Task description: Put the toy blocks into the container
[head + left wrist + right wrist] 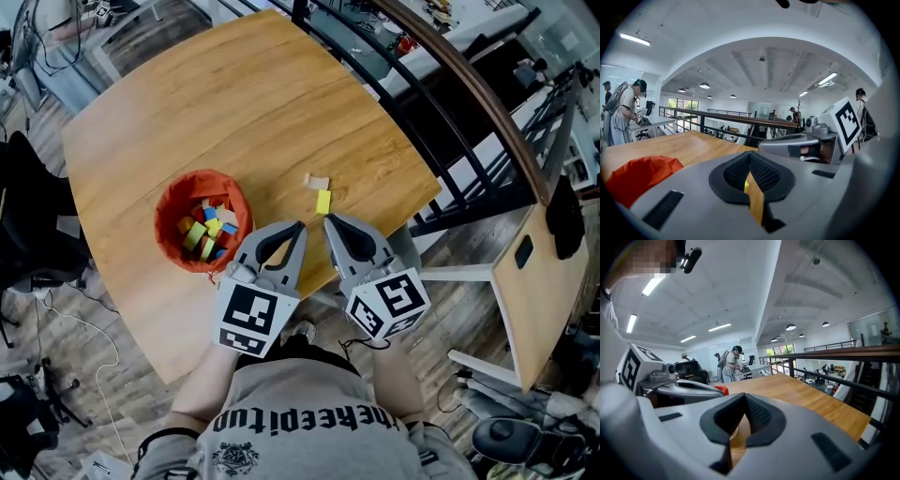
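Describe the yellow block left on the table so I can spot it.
On the table, right of the red container, lie two loose blocks. The yellow block is the bright one just ahead of the right gripper; the pale block lies beyond it.

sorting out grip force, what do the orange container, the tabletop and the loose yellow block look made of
Orange round container: likely soft matte fabric, judging by its crumpled rim.
Tabletop: wood or wood-look laminate, smooth, with visible grain.
Small yellow block: perhaps painted wood or plastic; too small to tell.
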`<action>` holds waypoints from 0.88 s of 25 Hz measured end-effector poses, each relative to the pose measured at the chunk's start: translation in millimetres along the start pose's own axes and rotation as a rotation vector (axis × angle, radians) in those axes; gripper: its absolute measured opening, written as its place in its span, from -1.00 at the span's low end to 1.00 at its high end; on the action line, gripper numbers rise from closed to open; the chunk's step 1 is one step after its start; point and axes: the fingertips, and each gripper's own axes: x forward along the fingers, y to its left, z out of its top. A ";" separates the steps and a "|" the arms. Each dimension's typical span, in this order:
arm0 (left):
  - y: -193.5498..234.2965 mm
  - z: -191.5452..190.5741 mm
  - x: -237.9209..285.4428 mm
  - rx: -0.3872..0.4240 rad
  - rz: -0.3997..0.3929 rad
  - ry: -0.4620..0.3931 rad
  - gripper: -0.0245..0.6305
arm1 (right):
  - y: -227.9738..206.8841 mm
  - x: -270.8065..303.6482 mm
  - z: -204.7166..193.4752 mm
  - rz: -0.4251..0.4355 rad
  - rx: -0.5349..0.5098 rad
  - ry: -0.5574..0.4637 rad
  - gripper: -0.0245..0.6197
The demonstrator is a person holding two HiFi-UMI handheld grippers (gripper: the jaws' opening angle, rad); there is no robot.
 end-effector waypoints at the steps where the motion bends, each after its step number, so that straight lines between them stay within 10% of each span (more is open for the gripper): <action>1: -0.3 -1.3 2.4 -0.002 -0.006 0.003 -0.88 | -4.8 1.5 -3.2 -0.012 0.007 0.007 -0.89; 22: 4.8 -28.9 26.5 -0.078 -0.090 0.046 -0.88 | -60.8 39.6 -84.8 -0.121 0.167 0.212 -0.89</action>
